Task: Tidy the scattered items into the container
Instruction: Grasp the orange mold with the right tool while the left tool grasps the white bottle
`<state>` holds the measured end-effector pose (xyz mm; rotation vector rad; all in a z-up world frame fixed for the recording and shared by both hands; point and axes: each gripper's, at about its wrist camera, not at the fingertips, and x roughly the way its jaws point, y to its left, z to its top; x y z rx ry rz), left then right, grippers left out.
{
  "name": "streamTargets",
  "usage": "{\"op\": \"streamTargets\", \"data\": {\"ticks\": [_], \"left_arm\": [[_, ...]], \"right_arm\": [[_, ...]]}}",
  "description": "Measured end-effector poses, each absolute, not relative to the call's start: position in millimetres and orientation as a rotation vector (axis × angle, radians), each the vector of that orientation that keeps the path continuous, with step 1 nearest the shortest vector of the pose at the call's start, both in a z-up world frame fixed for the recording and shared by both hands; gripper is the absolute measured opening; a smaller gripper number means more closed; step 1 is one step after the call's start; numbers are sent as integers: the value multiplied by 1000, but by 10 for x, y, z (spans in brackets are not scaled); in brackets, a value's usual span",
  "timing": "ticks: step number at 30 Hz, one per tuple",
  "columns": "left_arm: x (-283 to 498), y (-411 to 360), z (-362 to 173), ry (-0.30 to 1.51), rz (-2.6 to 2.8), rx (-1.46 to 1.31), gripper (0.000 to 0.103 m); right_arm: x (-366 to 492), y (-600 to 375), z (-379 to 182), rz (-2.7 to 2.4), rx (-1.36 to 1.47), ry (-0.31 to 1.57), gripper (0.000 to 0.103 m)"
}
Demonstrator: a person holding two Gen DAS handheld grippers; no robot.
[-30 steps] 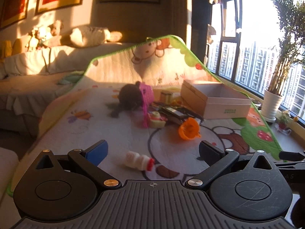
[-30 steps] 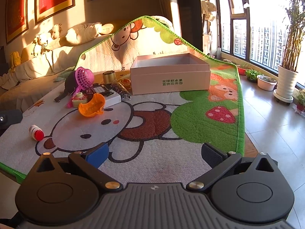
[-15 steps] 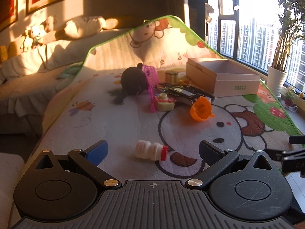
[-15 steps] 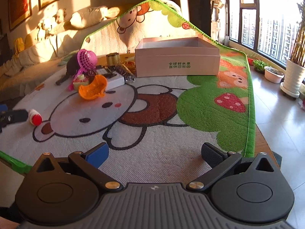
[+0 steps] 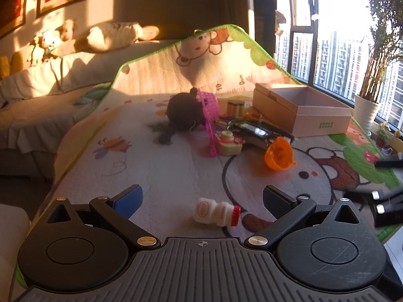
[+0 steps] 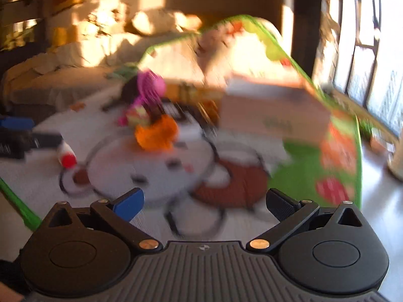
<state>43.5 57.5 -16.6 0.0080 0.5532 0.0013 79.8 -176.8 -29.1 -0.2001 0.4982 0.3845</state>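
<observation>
The left tool (image 5: 201, 197) is held wide open with nothing in it. A small white bottle (image 5: 216, 215) is seen lying on the play mat (image 5: 161, 171) between its fingers. At two o'clock, the open box (image 5: 302, 109) is found. The right tool (image 6: 205, 201) is also spread wide and empty.

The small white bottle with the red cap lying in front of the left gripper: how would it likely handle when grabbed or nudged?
The bottle lies on its side on the mat, so a nudge would probably roll it. It looks like small rigid plastic, likely light. The open left gripper spans it easily, though its rounded body might slip.
</observation>
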Motion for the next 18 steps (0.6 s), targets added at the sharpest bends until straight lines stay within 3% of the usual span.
{"op": "streamTargets", "data": {"ticks": [1, 2, 4, 9, 11, 17, 18], "left_arm": [[437, 583, -194, 559, -3, 6, 103], [437, 587, -221, 567, -9, 5, 103], [431, 582, -266, 585, -26, 14, 103], [380, 539, -308, 588, -68, 74, 103], [382, 533, -316, 590, -74, 80, 103], [454, 508, -322, 595, -103, 88, 103], [467, 497, -322, 596, -111, 95, 96]], "right_arm": [[875, -1667, -260, 400, -216, 481, 99], [973, -1567, -243, 425, -228, 487, 85], [1209, -1368, -237, 478, -239, 542, 79], [1577, -1070, -322, 504, -264, 587, 90], [1628, -1037, -348, 508, -296, 595, 59], [1401, -1331, -236, 504, -247, 566, 58], [1334, -1408, -212, 504, -235, 562, 58]]}}
